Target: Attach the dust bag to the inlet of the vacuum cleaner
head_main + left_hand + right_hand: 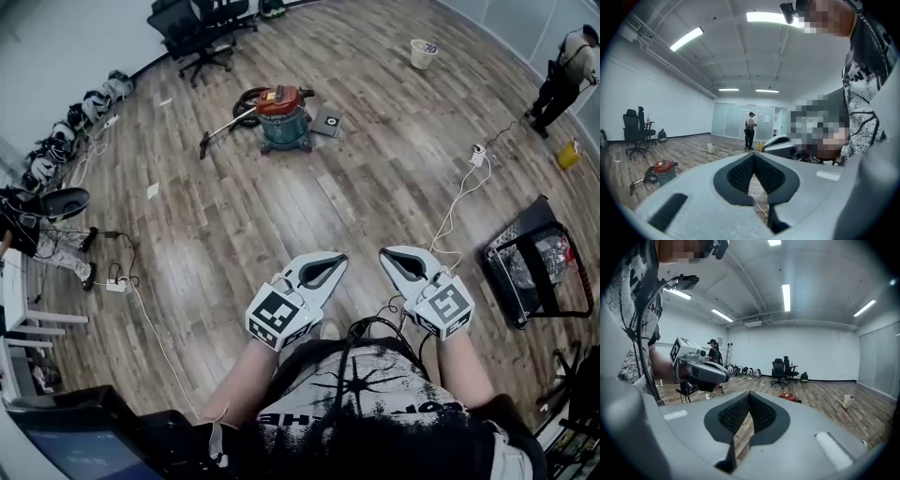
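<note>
The vacuum cleaner [281,114], with a red lid and a teal drum, stands on the wood floor far ahead, its hose and wand trailing to the left. A flat grey piece with a round hole [328,122], perhaps the dust bag, lies right beside it. My left gripper [339,257] and right gripper [386,253] are held side by side close to my body, both shut with nothing in them. The vacuum cleaner [663,169] is small and low at the left of the left gripper view, well beyond the left gripper [753,155]. In the right gripper view the vacuum cleaner [790,398] lies past the right gripper [749,394].
Office chairs [197,33] stand at the back. A white bucket [424,52] and a person [565,75] are at the far right. A black cart [534,267] stands to my right. Cables with power strips [476,155] [117,283] run across the floor. Bags line the left wall [80,122].
</note>
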The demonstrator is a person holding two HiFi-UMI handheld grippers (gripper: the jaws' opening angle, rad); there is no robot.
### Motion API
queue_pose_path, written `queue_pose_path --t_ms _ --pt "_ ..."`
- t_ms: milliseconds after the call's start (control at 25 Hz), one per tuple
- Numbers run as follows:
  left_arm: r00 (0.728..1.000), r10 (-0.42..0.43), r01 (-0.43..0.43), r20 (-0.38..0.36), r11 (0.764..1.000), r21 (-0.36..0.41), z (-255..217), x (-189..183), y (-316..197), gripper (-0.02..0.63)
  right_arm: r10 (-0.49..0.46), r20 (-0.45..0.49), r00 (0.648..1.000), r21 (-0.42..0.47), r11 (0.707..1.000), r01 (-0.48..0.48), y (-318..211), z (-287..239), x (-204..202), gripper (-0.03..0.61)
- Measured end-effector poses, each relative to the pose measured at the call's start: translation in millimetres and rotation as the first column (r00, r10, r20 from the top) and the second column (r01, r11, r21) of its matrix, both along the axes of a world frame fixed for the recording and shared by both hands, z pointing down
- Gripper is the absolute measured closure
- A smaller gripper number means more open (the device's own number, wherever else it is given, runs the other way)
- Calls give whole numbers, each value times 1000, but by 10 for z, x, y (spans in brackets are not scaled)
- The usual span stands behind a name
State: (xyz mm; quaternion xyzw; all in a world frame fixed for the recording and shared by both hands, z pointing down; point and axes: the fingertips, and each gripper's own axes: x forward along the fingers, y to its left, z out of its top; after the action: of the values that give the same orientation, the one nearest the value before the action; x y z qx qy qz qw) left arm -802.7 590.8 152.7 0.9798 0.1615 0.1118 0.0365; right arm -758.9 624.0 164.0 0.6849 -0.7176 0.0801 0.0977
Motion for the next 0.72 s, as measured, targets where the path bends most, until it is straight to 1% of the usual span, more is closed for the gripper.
queue_pose_path --t_ms 280,480,720 --pt "1000 29 -29 -12 999 -18 43 -3 -315 620 28 -11 1000 -14 1000 -28 -328 20 4 574" --pt "998 62 -62 -7 998 -24 85 97 -390 620 83 -6 997 -4 997 -83 -375 13 173 574" --pt "993 115 -115 -12 993 -27 110 254 -399 620 137 2 991 -7 991 -137 -312 46 264 574"
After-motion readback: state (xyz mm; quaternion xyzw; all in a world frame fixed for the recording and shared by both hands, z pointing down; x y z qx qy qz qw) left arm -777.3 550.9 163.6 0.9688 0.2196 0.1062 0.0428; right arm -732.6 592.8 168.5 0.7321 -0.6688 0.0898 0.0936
